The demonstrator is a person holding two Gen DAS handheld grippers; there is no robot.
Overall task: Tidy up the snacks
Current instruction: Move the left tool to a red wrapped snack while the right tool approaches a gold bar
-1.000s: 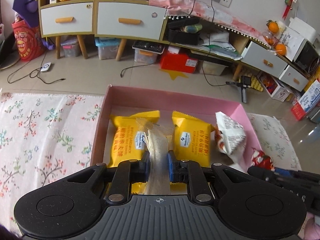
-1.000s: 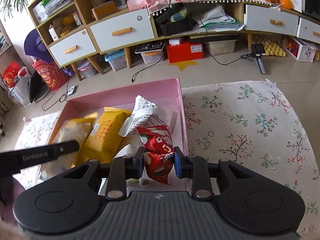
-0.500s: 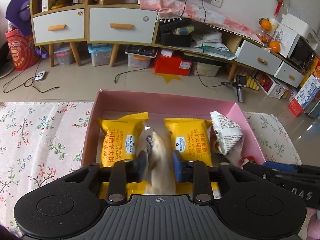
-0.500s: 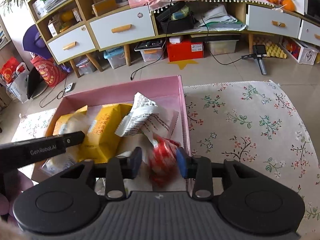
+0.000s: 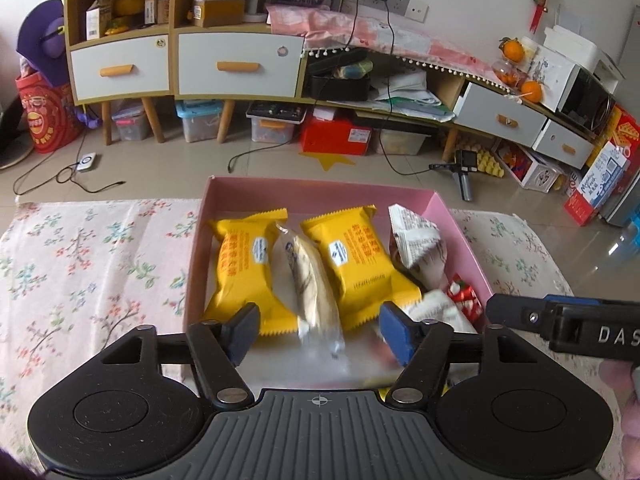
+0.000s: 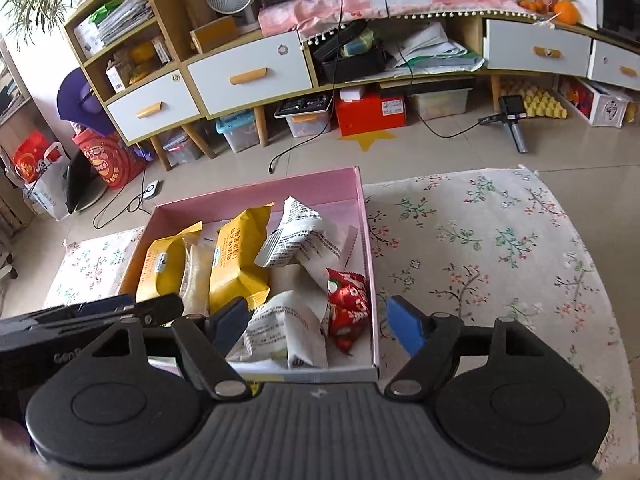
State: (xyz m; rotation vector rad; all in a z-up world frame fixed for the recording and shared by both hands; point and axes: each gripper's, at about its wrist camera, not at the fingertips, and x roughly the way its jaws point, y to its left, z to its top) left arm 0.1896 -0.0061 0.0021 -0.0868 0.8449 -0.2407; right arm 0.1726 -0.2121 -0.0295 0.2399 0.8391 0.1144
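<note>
White letters "DAS" on the right tongs' black arm (image 5: 592, 330), partly cut "Gen" on the left tongs' arm (image 6: 60, 354), snack packet print too small to read

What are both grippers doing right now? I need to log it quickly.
Left gripper: open, jaws just opened, clear-wrapped snack released in the pink box.
Right gripper: open, jaws just opened, red snack released.

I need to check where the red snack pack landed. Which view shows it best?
The right wrist view: the red pack lies whole against the pink box's right wall. The left wrist view shows it small, at the far right, partly behind a white pack.
</note>
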